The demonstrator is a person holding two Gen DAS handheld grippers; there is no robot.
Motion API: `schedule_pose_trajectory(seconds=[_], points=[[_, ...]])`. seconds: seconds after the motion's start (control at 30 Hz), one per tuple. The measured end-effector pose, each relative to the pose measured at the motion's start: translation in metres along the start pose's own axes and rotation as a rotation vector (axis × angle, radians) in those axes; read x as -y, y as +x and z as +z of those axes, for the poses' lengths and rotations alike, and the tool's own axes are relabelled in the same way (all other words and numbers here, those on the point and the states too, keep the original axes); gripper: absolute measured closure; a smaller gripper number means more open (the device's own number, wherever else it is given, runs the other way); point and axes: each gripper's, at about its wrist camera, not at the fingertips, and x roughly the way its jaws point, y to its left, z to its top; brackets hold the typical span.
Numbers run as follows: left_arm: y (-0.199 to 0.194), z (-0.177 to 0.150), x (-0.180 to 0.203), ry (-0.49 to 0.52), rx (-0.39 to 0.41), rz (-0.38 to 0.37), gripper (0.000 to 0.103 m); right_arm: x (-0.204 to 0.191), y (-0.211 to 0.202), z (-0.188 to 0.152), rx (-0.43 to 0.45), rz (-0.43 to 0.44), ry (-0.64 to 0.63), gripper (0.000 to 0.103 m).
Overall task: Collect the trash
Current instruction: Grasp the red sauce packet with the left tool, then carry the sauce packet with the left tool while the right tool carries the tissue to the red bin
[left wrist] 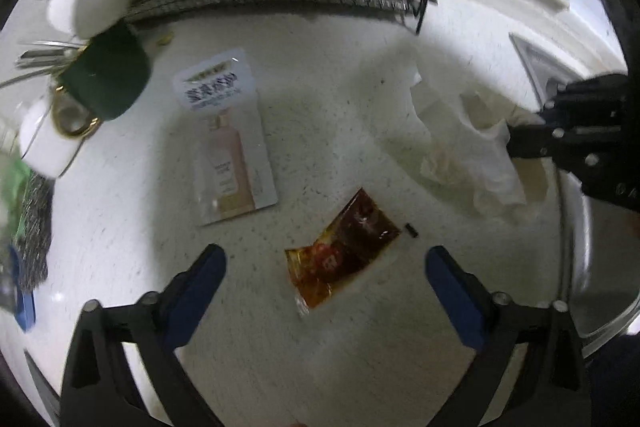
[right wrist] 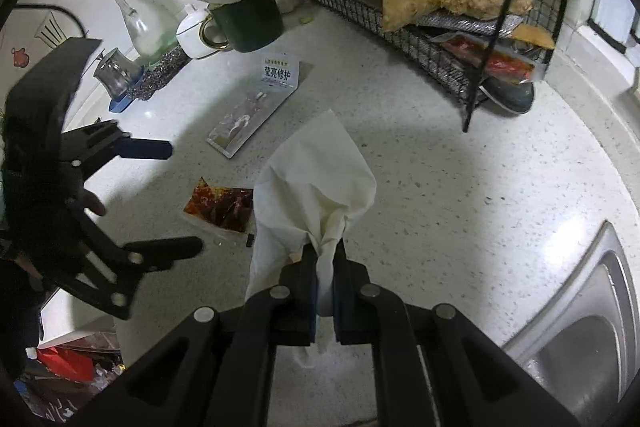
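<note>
Lying flat, sauce packet (left wrist: 342,253) runs diagonally between left gripper (left wrist: 326,269) fingers.

left gripper (left wrist: 326,257) fingers apart | over sauce packet (left wrist: 344,251) | countertop (left wrist: 344,115)

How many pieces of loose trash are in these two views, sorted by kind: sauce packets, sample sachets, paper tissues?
Sauce packets: 1, the red-brown sauce packet flat on the counter.
Sample sachets: 1, the white sample sachet flat on the counter.
Paper tissues: 1, the white tissue, pinched in the right gripper.
Total: 3
</note>
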Motion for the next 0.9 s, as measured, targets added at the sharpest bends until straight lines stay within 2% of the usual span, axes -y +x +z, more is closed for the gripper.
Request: schedule_pose_trajectory(seconds=[0.03,0.07,0.13,0.2,0.27,0.33,0.4,0.43,0.5,0.53,0.67,0.9], points=[[0.006,0.001,0.0,0.015,-0.012,0.007,0.019,0.0,0.005,0.001,-0.006,0.002,0.002,0.098],[0.013,0.002,0.0,0.032,-0.024,0.016,0.022,0.001,0.008,0.002,-0.012,0.006,0.007,0.098],[0.018,0.005,-0.004,0.02,-0.013,-0.03,0.024,0.003,0.015,0.003,-0.024,0.017,0.019,0.098],[0.019,0.007,-0.004,0.028,-0.01,-0.03,0.027,0.003,0.019,0.004,-0.034,0.021,0.024,0.098],[0.016,0.007,-0.001,0.045,0.002,-0.039,0.045,0.003,0.021,0.005,-0.04,0.034,0.032,0.098],[0.014,0.005,0.004,0.053,0.003,-0.045,0.055,0.005,0.023,0.006,-0.044,0.049,0.044,0.098],[0.012,0.002,0.011,0.051,0.008,-0.058,0.074,0.006,0.024,0.006,-0.045,0.049,0.05,0.098],[0.011,0.002,0.013,0.043,0.009,-0.059,0.08,0.006,0.024,0.006,-0.046,0.051,0.056,0.098],[0.01,0.0,0.018,0.038,0.006,-0.068,0.084,0.006,0.024,0.005,-0.047,0.058,0.064,0.098],[0.009,-0.002,0.02,0.039,-0.002,-0.076,0.091,0.006,0.023,0.004,-0.048,0.06,0.07,0.098],[0.004,-0.006,0.031,0.006,0.007,-0.059,0.097,0.003,0.018,0.001,-0.05,0.067,0.088,0.098],[-0.031,-0.015,0.031,-0.117,0.047,-0.071,0.098,-0.011,-0.007,-0.002,-0.026,0.062,0.096,0.098]])
